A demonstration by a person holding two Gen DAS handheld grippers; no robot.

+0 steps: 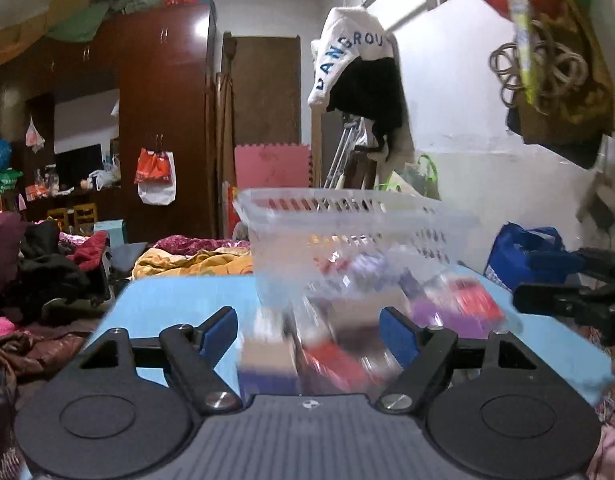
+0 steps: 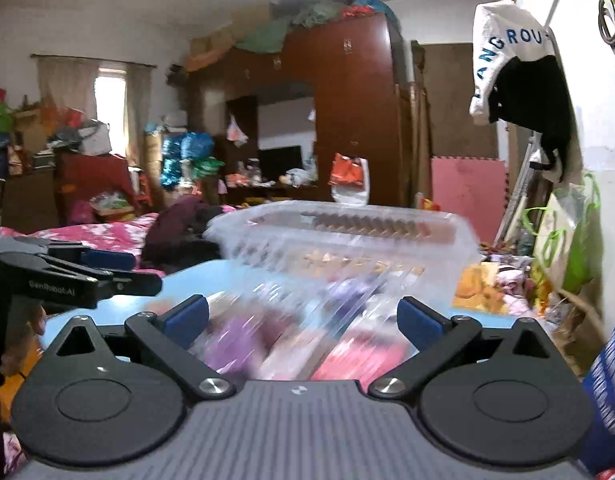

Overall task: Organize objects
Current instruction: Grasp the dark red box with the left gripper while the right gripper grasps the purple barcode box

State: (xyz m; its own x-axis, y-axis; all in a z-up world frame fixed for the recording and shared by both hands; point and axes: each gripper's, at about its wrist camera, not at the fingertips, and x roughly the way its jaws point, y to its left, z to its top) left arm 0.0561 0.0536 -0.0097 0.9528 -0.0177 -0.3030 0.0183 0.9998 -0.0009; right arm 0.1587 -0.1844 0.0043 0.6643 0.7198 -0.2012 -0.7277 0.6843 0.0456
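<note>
Cluttered bedroom, blue counter (image 1: 179, 300): clear slotted basket (image 1: 347, 232) just ahead of left claw (image 1: 309, 330) and right claw (image 2: 303, 318), both wide open, empty; blurred small packets (image 1: 331, 344) between; basket looks light, thin, flexy, so grip rim.

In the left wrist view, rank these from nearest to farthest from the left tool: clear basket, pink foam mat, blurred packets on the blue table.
1. Blurred packets, between the left tool's fingers.
2. Clear basket, ahead on the table.
3. Pink foam mat, against the back wall.
</note>
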